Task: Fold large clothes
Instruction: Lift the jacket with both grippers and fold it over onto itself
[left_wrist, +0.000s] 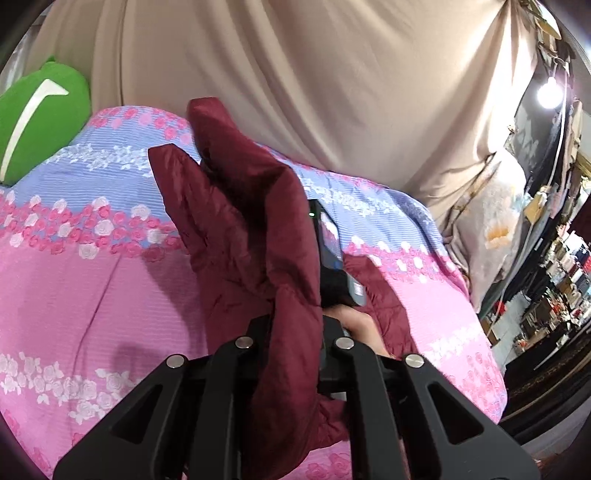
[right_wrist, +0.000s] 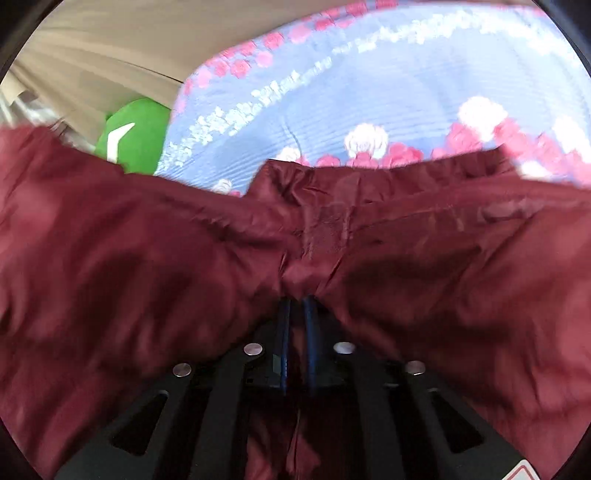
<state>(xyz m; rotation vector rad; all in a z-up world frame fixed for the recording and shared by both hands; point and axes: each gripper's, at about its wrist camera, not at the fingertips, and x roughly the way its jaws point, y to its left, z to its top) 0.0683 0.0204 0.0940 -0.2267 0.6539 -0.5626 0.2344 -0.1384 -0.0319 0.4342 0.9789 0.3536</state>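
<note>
So the maroon puffer jacket (right_wrist: 369, 251) is mid-fold here, lifted partly off the bed (left_wrist: 92, 295) with its pink and blue rose quilt, with some of it still lying on the quilt further right. Looks to me like the carry-over step: one edge picked up and being brought across the rest of the garment.

The right gripper (right_wrist: 297, 291) has a bunch of the shiny fabric pinched between its blue fingers (right_wrist: 308, 314), which are nearly together, and the cloth fans out to both sides of the pinch. The left gripper (left_wrist: 295, 339) is also nearly closed, with a tall fold of jacket standing up right through where its fingers are, so I'd say it has hold of the cloth too, though the tips themselves are buried.

Next move, I reckon: both grips need to travel together so the edge stays straight, then lower it flat onto the jacket before letting go. That slippery puffy fabric may slide or spring back.

A green plush toy (left_wrist: 40, 114) sits at the far corner, beige curtain (left_wrist: 295, 74) behind.
</note>
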